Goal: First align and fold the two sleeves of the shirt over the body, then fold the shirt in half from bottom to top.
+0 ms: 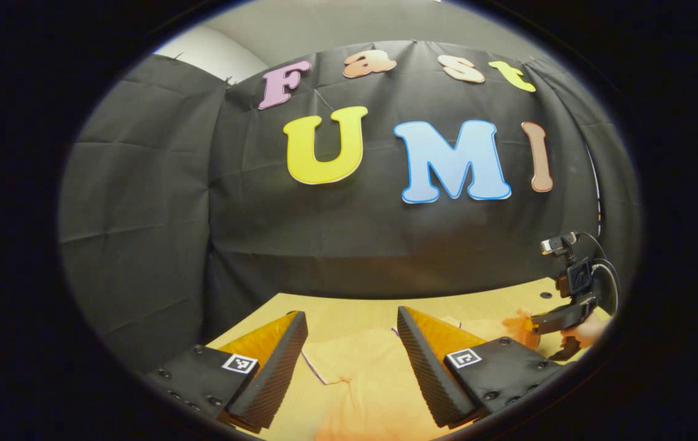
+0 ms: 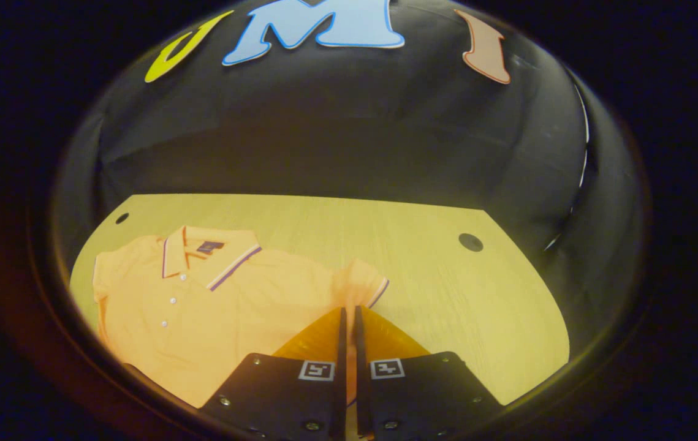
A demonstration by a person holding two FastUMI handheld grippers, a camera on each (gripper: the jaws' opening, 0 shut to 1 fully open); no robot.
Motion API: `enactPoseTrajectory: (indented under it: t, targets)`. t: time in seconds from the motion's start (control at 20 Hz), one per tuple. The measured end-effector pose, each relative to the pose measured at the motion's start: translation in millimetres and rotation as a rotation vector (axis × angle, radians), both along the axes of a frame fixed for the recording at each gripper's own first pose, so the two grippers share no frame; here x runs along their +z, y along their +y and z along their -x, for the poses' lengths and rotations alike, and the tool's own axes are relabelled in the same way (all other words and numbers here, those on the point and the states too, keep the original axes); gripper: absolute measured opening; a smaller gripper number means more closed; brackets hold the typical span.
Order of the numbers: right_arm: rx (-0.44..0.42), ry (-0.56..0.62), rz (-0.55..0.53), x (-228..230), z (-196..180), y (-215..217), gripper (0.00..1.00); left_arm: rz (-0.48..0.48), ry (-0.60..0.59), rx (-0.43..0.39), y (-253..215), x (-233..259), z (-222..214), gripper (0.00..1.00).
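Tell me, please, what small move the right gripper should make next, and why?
Probably carry the sleeve inward over the shirt body: the right gripper looks shut on it with the sleeve lifted off the table, while the left gripper hangs open.

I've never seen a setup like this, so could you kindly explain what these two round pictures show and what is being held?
No robot here: a person holds a two-finger gripper in each hand, and each carries a fisheye camera looking along its own fingers.

The left gripper view shows the left gripper, fingers wide apart above the shirt, holding nothing. Far right in it is the right gripper, with the hand that holds it.

The right gripper view shows the right gripper's own fingers closed on the sleeve of the shirt, an orange polo lying flat, collar away from us, on a wooden table.
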State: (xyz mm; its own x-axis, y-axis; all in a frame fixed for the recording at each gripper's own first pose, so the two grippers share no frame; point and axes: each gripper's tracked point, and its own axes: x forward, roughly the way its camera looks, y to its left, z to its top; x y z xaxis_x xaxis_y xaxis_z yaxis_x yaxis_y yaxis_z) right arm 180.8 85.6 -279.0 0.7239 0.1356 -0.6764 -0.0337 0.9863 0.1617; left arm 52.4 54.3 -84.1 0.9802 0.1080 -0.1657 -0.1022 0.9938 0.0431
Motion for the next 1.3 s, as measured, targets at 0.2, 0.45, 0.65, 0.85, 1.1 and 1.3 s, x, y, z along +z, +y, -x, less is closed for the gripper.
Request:
enactPoseTrajectory:
  t: [0.2,0.45,0.65,0.85,1.1,1.3]
  targets:
    - [0.05,-0.002,-0.005,6.8,5.4,23.8,0.07,0.011,-0.015,-0.004,5.5,2.5,2.2,0.99]
    - [0.107,0.001,-0.004,8.8,13.9,51.9,0.07,0.013,-0.014,-0.022,17.9,-3.0,-1.4,0.99]
    - [0.133,0.015,-0.013,7.3,17.1,70.3,0.09,0.012,-0.017,-0.026,26.1,-4.6,-5.6,0.99]
    - [0.151,0.034,-0.025,6.1,22.0,80.1,0.1,0.017,-0.017,-0.025,33.8,-9.2,-9.1,0.99]
    - [0.175,0.041,-0.019,11.2,30.4,79.2,0.32,0.039,-0.008,-0.019,41.0,-17.8,-13.5,0.99]
    - [0.182,-0.001,-0.019,28.7,35.0,78.7,0.63,0.048,-0.001,-0.014,45.2,-26.0,-17.6,0.99]
